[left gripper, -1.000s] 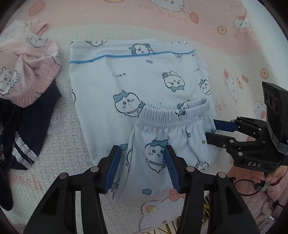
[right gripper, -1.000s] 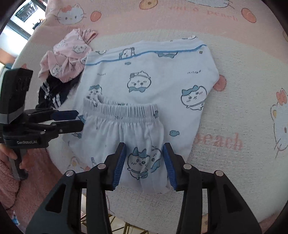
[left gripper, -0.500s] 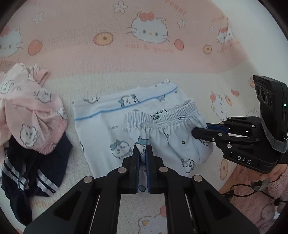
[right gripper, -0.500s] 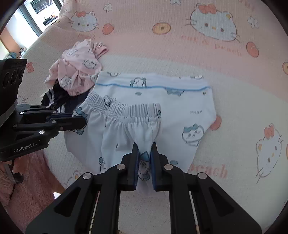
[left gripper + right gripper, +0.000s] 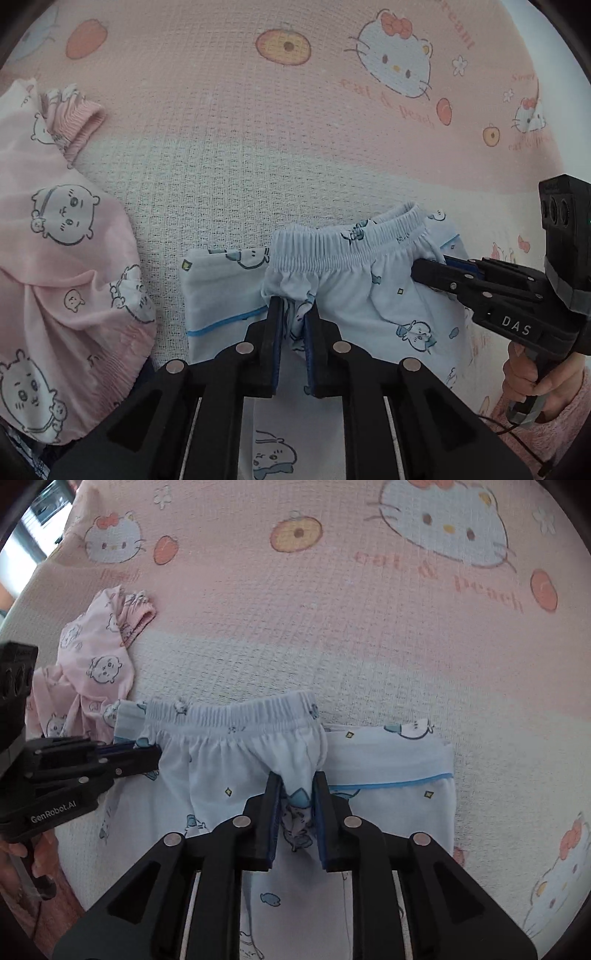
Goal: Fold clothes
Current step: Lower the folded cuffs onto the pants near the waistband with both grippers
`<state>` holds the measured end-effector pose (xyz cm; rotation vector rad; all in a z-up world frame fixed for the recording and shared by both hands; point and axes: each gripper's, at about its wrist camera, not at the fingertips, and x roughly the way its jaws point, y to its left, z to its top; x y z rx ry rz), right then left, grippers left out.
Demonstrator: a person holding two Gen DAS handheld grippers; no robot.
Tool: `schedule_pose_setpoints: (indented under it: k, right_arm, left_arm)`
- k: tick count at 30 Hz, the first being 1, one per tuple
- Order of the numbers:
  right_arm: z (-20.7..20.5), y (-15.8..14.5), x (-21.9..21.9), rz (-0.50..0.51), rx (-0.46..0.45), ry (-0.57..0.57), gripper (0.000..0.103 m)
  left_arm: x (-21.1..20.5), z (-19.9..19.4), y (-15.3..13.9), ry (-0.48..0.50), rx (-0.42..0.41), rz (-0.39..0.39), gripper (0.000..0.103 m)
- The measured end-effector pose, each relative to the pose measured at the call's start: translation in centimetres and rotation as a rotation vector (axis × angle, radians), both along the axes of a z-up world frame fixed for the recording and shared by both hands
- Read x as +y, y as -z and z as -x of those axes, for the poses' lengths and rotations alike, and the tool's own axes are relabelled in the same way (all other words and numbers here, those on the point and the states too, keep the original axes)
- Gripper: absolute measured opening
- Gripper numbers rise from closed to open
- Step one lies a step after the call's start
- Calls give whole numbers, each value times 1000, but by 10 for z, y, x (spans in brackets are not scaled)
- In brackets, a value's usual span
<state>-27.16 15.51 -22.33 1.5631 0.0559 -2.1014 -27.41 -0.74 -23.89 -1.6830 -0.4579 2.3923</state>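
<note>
Two grippers were on one pale blue set. The left gripper [image 5: 294, 325] had a bunch of the blue shorts [image 5: 369, 291] between its pads, just under the elastic waistband [image 5: 343, 243]; its jaws were narrow and opening, with cloth still pressed between them. The right gripper [image 5: 297, 805] was the same on the other side of the shorts: a fold of blue fabric bunched between its pads, jaws narrow and opening. Each gripper showed in the other's view from the side, tips at the outer edge of the shorts: right gripper at [image 5: 436, 271], left gripper at [image 5: 147, 755].

The shorts lay on top of a matching blue top [image 5: 399, 764] with a darker blue trim line [image 5: 388, 784]; the top stuck out past the shorts on both sides. Both pieces sat on a pink and white blanket [image 5: 258, 129] printed with cat faces and peaches.

A crumpled pink garment [image 5: 66, 266] with cartoon faces lay left of the blue set, near but apart from it in the left wrist view. A dark item with stripes [image 5: 26, 458] peeked out under it at the frame edge. A hand [image 5: 532, 373] in a fuzzy pink sleeve [image 5: 561, 424] held the right gripper's handle.
</note>
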Motion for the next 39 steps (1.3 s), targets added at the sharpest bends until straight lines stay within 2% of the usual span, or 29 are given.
schedule_pose_setpoints:
  k: [1,2,3,4,6,7,9,11,13,16,19,21,22,23,24,28,30,34,36,39]
  right_arm:
    - [-1,-3,9,27,-14,29,22]
    - [-7,-12,20,46,1,56,23]
    - [-14,-22,32,66,16,83,29]
    - [-21,-32,44,86,30,110,39]
    - [-35,-49,65,108,53,157,48]
    - [-45,-50,72,85,46,161,50]
    - [-62,-40,82,42,14,139,50]
    - [-79,-25,91,11,-22,109,50]
    - [-91,-9,96,12,-56,100,50]
    - [-101,10,101,51,-92,142,50]
    - [-99,15,99,69,-63,178,51]
    - [-94,17,97,98,-91,204,50]
    - [-92,18,95,110,-111,202,33]
    - [-91,18,91,111,-135,183,21]
    - [-90,18,87,108,-146,169,13]
    - [-99,4,89,110,-114,168,10]
    - [-106,-11,96,129,-88,178,9]
    - [-129,-37,111,97,-32,150,9]
    - [-144,-43,122,71,-10,146,9]
    - [-169,-37,148,45,-16,145,9]
  left_arm:
    - [-4,-6,-6,-35,4,-5,29]
    - [-8,-12,-12,-69,8,-10,48]
    - [-12,-19,-18,-104,13,-15,55]
    - [-16,-26,-23,-139,9,-21,57]
    - [-21,-48,-23,-203,-29,-29,56]
    - [-18,-58,-22,-213,-43,-6,56]
    - [-13,-79,-20,-231,-65,34,56]
    - [-8,-92,-12,-241,-63,34,56]
    - [-7,-97,0,-257,-105,3,56]
    - [-2,-96,-7,-256,-48,-60,56]
    - [9,-92,-7,-225,-38,-26,56]
    - [14,-88,-10,-196,-36,-10,48]
    - [16,-86,-13,-179,-36,-3,30]
    - [17,-84,-15,-169,-37,-1,22]
    - [16,-83,-18,-172,-41,-7,21]
    - [19,-87,-35,-168,-21,-32,13]
    - [22,-93,-42,-150,-4,-40,13]
    - [31,-113,-45,-115,-8,-63,12]
    - [35,-129,-45,-99,-17,-84,12]
    - [43,-150,-42,-57,-41,-47,12]
